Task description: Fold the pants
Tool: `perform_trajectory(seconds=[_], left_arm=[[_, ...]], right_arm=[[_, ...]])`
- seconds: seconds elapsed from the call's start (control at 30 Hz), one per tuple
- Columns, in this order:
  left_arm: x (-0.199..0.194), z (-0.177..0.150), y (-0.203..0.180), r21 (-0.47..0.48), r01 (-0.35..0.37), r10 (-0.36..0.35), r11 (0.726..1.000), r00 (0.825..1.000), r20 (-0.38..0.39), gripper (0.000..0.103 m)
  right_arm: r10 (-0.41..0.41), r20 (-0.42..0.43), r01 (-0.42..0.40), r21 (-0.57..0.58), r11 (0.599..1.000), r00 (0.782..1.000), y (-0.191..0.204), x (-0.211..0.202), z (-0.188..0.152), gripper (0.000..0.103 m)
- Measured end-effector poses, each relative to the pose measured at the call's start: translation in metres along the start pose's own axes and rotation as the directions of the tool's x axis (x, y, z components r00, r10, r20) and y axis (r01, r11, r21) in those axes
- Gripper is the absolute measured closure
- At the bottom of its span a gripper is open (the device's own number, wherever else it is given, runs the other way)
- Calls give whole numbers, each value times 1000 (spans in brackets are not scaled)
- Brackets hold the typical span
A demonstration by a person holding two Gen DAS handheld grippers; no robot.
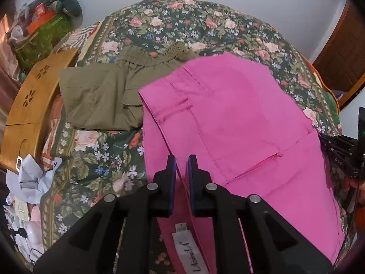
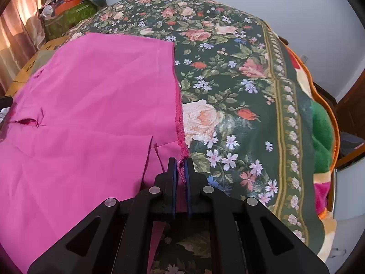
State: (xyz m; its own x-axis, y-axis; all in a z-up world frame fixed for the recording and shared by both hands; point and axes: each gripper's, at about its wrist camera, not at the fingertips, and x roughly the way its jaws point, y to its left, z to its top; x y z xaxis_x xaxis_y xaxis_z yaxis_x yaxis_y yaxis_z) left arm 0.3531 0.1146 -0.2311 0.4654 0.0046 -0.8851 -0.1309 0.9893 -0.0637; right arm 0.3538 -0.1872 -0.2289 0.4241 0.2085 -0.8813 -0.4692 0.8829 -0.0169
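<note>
I found the pink pants (image 1: 239, 118) spread flat on the floral bedspread (image 1: 173, 27), waistband end toward the left gripper (image 1: 182, 159), hem end toward the right one. In the left wrist view, my left gripper's jaws were pressed together on the waistband edge, pinching the pink cloth between the blue pads; a white brand label (image 1: 189, 251) showed below them, inside the waist. A belt loop and a welt pocket were legible only in this view.

The right wrist view showed what the left could not: the frayed raw edge of the leg hem, running down into the right gripper (image 2: 181, 162), whose jaws were closed on that edge with the fringe caught between the pads.

Beyond the pants, the left view alone showed the olive pants (image 1: 109, 93) (already folded, elastic waist up) lying just beside the pink pair and partly under its edge, a wooden lap tray (image 1: 34, 105) at the bed's left side, and crumpled paper (image 1: 32, 178) near it. The right view alone showed the bedspread's bordered edge and a fleece blanket (image 2: 324, 127) beneath it. A cluttered green box (image 2: 68, 16) appeared in both.
</note>
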Motion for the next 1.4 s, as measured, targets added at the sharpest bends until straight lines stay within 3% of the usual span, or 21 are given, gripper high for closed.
perform_trajectory(seconds=[0.1, 0.17, 0.23, 0.27, 0.4, 0.47, 0.57, 0.7, 1.0, 1.23, 1.3, 1.4], left_arm=[[-10, 3, -1, 41, -23, 23, 999, 1000, 19, 88], [-16, 6, 0, 48, -23, 22, 999, 999, 32, 83], [-23, 10, 4, 34, -22, 21, 999, 998, 54, 70], [-26, 13, 6, 27, -25, 23, 999, 998, 66, 66], [-38, 27, 14, 20, -126, 122, 992, 983, 139, 46], [-41, 35, 21, 10, -138, 135, 990, 978, 158, 39], [-45, 47, 31, -12, -142, 142, 990, 975, 170, 34], [-42, 61, 41, -37, -145, 150, 989, 972, 181, 20], [19, 87, 49, -69, -82, 87, 994, 994, 67, 20], [74, 92, 51, -72, -63, 60, 995, 997, -51, 20], [83, 91, 51, -82, -22, 16, 996, 997, -71, 20], [95, 89, 48, -66, -11, 6, 998, 997, -81, 20]], right_arm=[[-19, 23, 19, 12, 1000, 1000, -2, -12, 2, 92], [-26, 48, 25, 20, 999, 998, -4, -23, 5, 80], [-30, 92, 28, 22, 999, 995, -5, -37, 9, 62], [-34, 116, 32, 21, 999, 993, -5, -44, 11, 59], [-47, 204, 44, 21, 999, 978, -2, -69, 25, 36], [-48, 237, 44, 23, 999, 970, 0, -75, 31, 26], [-26, 270, 21, 20, 1000, 963, 4, -79, 44, 24], [11, 278, -15, 12, 1000, 961, 11, -72, 64, 24], [65, 219, -72, 24, 997, 974, 13, -23, 99, 21], [79, 121, -88, 69, 994, 990, 8, 21, 124, 21], [86, 107, -92, 56, 994, 991, 10, 31, 130, 21], [82, 90, -83, 17, 996, 993, 15, 47, 136, 22]])
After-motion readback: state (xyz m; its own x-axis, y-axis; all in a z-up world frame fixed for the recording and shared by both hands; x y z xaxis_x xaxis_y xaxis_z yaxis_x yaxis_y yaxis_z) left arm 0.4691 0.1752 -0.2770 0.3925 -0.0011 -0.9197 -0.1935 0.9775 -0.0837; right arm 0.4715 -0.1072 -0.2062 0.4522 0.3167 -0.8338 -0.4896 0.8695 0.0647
